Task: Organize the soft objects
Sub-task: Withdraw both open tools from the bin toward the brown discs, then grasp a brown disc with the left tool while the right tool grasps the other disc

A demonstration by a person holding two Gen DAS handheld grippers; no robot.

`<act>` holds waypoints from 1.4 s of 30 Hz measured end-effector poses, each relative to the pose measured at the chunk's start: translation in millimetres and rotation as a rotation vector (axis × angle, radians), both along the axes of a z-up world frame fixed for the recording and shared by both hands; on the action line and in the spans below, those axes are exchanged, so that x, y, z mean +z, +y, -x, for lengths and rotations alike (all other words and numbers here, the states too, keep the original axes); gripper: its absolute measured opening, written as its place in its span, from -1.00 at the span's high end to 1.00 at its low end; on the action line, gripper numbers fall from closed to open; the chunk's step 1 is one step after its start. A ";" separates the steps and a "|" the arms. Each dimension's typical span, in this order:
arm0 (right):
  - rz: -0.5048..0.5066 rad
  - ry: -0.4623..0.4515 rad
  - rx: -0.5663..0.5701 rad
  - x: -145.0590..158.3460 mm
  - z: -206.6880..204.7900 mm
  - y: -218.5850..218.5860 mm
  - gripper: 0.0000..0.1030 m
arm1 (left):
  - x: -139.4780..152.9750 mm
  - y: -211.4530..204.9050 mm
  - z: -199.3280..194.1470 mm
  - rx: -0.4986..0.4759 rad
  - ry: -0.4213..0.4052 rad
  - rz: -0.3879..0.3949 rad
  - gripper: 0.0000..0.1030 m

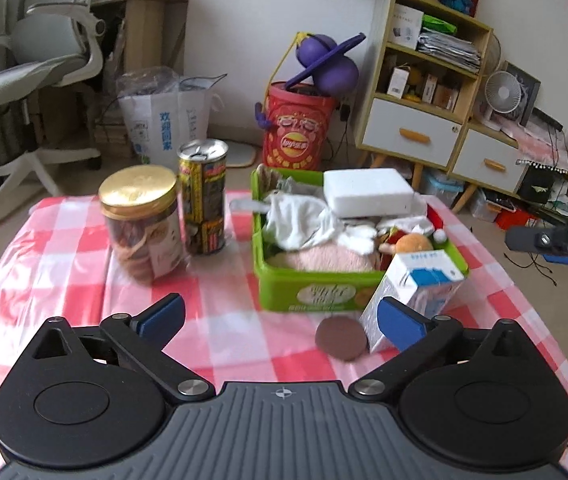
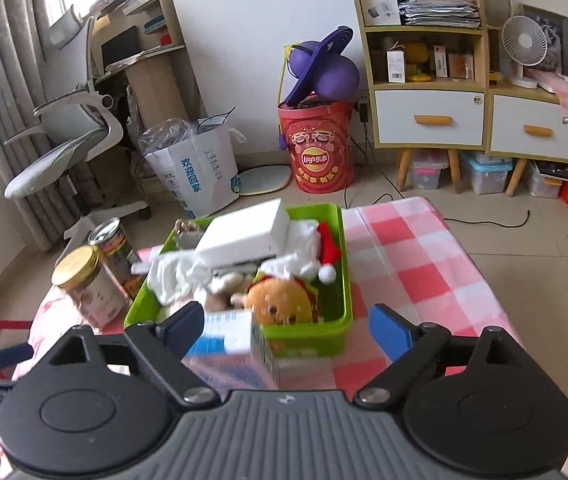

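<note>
L gripper [image 1: 281, 318] short of green box [image 1: 316, 284]

I see carton [image 1: 414, 292] blocking bin [image 1: 316, 286] front-right | jar [image 1: 141, 222], can [image 1: 203, 196] crowd left | cloth [image 2: 412, 248] right side free
</note>
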State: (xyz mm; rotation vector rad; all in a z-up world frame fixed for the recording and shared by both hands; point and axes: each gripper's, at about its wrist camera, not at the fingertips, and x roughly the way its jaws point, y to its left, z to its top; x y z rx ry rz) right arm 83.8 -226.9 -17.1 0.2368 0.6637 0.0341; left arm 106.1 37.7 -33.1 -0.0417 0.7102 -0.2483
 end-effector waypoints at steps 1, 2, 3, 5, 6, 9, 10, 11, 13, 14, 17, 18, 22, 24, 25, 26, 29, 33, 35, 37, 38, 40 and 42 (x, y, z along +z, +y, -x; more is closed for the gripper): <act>0.007 -0.008 0.004 -1.9 6.1 2.1 -0.31 | -1.3 2.0 2.3 0.005 0.003 0.002 -0.90; 0.018 -0.017 0.008 -3.8 11.7 4.6 -0.34 | -2.8 4.6 5.1 0.010 0.006 0.002 -0.90; 0.032 -0.023 0.005 -5.8 16.5 7.3 -0.38 | -3.9 6.8 7.2 0.015 0.008 -0.001 -0.90; 0.055 -0.030 -0.003 -10.6 24.4 12.2 -0.42 | -6.8 11.9 10.7 0.025 0.007 -0.009 -0.90; 0.061 -0.030 0.000 -13.0 26.7 13.8 -0.43 | -7.9 13.5 12.1 0.027 0.003 -0.012 -0.90; 0.055 -0.009 0.017 -21.2 32.8 18.2 -0.44 | -14.0 17.8 14.4 0.033 0.000 -0.033 -0.90; 0.045 0.000 0.021 -24.0 33.3 18.5 -0.44 | -16.7 19.3 14.0 0.031 0.006 -0.045 -0.90; 0.035 0.007 0.029 -27.4 34.3 19.0 -0.44 | -19.9 20.8 14.4 0.028 0.011 -0.057 -0.90; 0.041 0.012 0.049 -35.5 38.0 20.8 -0.44 | -26.4 24.1 15.8 0.024 0.018 -0.077 -0.90; 0.051 0.014 0.056 -39.5 39.0 22.2 -0.44 | -30.3 25.9 16.3 0.018 0.023 -0.086 -0.90; 0.103 0.025 0.076 -56.0 42.3 28.6 -0.44 | -41.4 29.3 18.0 0.007 0.028 -0.100 -0.90; 0.123 0.033 0.090 -61.6 43.1 30.6 -0.44 | -45.5 30.0 17.6 0.006 0.036 -0.104 -0.90; 0.165 0.061 0.141 -80.4 45.6 32.8 -0.44 | -60.1 30.3 15.1 -0.001 0.064 -0.115 -0.90; 0.175 0.082 0.154 -89.0 44.6 32.8 -0.44 | -65.5 27.2 13.8 -0.014 0.062 -0.120 -0.90; 0.180 0.092 0.164 -93.9 44.2 33.5 -0.44 | -68.0 25.3 13.7 -0.019 0.059 -0.122 -0.90; 0.189 0.101 0.175 -97.7 43.9 34.6 -0.44 | -71.0 22.9 13.0 -0.023 0.058 -0.124 -0.90; 0.230 0.106 0.218 -107.4 43.2 41.0 -0.44 | -81.1 14.7 10.7 -0.043 0.063 -0.125 -0.90; 0.262 0.112 0.260 -119.5 40.9 48.5 -0.44 | -95.7 0.9 7.0 -0.085 0.061 -0.147 -0.90; 0.277 0.111 0.280 -124.8 38.6 52.0 -0.44 | -101.9 -5.4 4.2 -0.095 0.059 -0.160 -0.90; 0.295 0.116 0.286 -130.2 35.9 53.8 -0.44 | -107.4 -10.2 0.7 -0.103 0.068 -0.160 -0.90; 0.297 0.118 0.288 -132.6 34.4 53.9 -0.44 | -109.5 -12.5 -1.1 -0.108 0.069 -0.156 -0.90; 0.289 0.114 0.283 -135.2 32.0 52.2 -0.44 | -112.5 -16.3 -3.6 -0.110 0.066 -0.150 -0.90; 0.279 0.112 0.279 -136.7 29.6 50.3 -0.45 | -115.6 -20.8 -7.0 -0.121 0.064 -0.143 -0.90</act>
